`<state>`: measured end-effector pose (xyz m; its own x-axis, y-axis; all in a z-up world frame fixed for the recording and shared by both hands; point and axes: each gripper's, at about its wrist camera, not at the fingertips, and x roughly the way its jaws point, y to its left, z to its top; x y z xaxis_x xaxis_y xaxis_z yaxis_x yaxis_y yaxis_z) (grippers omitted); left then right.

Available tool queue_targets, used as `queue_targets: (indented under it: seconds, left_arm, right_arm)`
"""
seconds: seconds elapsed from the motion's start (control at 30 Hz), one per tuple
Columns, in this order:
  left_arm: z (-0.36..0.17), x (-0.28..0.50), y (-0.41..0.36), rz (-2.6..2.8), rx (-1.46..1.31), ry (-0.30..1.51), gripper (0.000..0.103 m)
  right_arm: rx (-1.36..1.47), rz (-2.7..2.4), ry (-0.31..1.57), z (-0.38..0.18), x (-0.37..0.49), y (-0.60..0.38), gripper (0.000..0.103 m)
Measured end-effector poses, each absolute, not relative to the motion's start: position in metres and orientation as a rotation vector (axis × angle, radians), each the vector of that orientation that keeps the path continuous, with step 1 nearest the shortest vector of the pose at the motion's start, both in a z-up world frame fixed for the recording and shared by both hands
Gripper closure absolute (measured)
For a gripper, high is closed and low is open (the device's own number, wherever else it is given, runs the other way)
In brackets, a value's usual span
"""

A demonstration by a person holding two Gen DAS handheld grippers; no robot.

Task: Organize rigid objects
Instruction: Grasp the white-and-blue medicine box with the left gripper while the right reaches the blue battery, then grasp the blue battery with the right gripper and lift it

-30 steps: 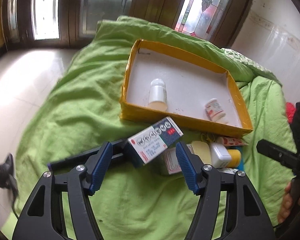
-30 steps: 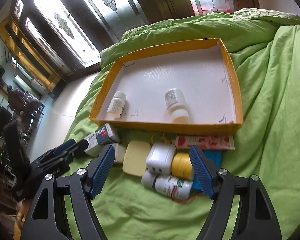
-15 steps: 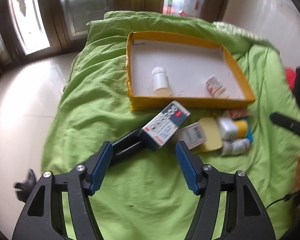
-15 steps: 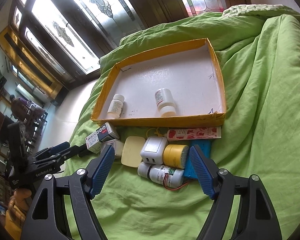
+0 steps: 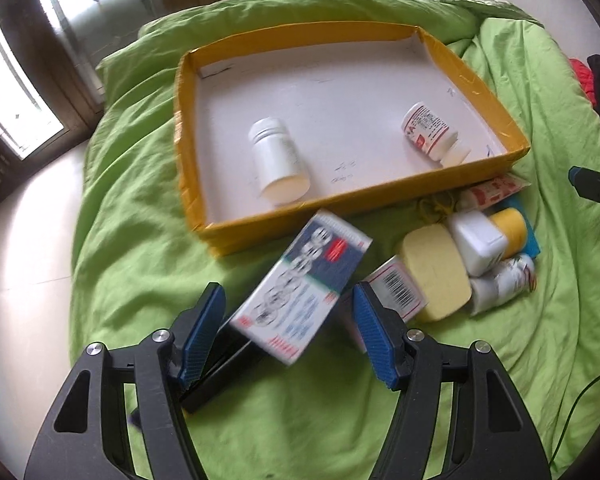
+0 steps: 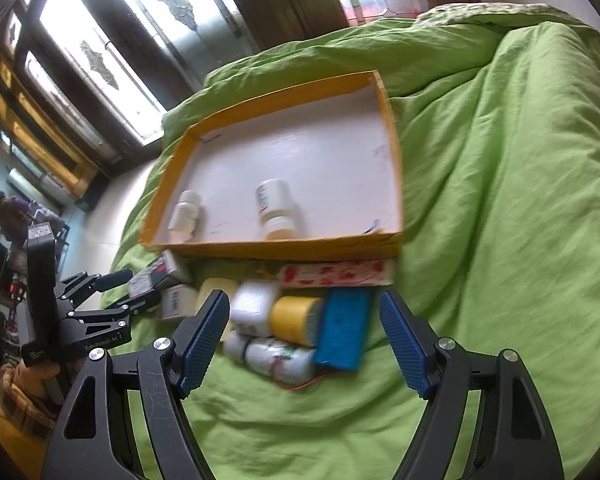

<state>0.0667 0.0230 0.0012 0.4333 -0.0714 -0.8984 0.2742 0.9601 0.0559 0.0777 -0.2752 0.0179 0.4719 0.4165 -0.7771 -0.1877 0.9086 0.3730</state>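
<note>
A yellow tray with a white floor lies on the green blanket and holds a plain white bottle and a red-labelled bottle. My left gripper is open around a blue-and-white medicine box, which sits tilted between the pads over a long black object. My right gripper is open and empty, just above a cluster: white charger, yellow-capped jar, blue box, lying labelled bottle.
The cluster in front of the tray also holds a pale yellow soap-like block, a barcoded carton and a red-patterned flat pack. Bare white floor lies left of the bed. Windows stand behind.
My left gripper has moved closer to the tray and the medicine box now sits between its pads. My right gripper has moved in nearer the cluster.
</note>
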Motion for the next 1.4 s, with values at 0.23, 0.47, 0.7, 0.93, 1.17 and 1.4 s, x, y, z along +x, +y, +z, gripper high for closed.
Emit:
queue_targets:
  seconds: [0.23,0.47,0.7,0.93,1.17,1.4]
  left_arm:
    - [-0.002,0.065,0.002,-0.247,0.176,1.078,0.046]
    - [0.0,0.042,0.013,-0.225,0.054,1.066,0.065]
    - [-0.001,0.03,0.025,-0.207,-0.079,1.075,0.066]
    - [-0.004,0.044,0.013,-0.124,0.007,1.068,0.065]
    - [-0.01,0.057,-0.01,-0.05,0.17,1.052,0.065]
    - [-0.009,0.043,0.011,-0.052,-0.003,1.055,0.068]
  right_arm:
    - [0.275,0.319,1.05,0.013,0.089,-0.294,0.047]
    - [0.201,0.303,1.166,-0.015,0.093,-0.278,0.065]
    - [0.21,0.293,1.31,-0.062,0.107,-0.261,0.071]
    - [0.139,0.267,1.276,-0.06,0.101,-0.254,0.071]
    - [0.091,0.262,1.268,-0.058,0.094,-0.254,0.071]
    - [0.034,0.262,1.276,-0.063,0.104,-0.235,0.071]
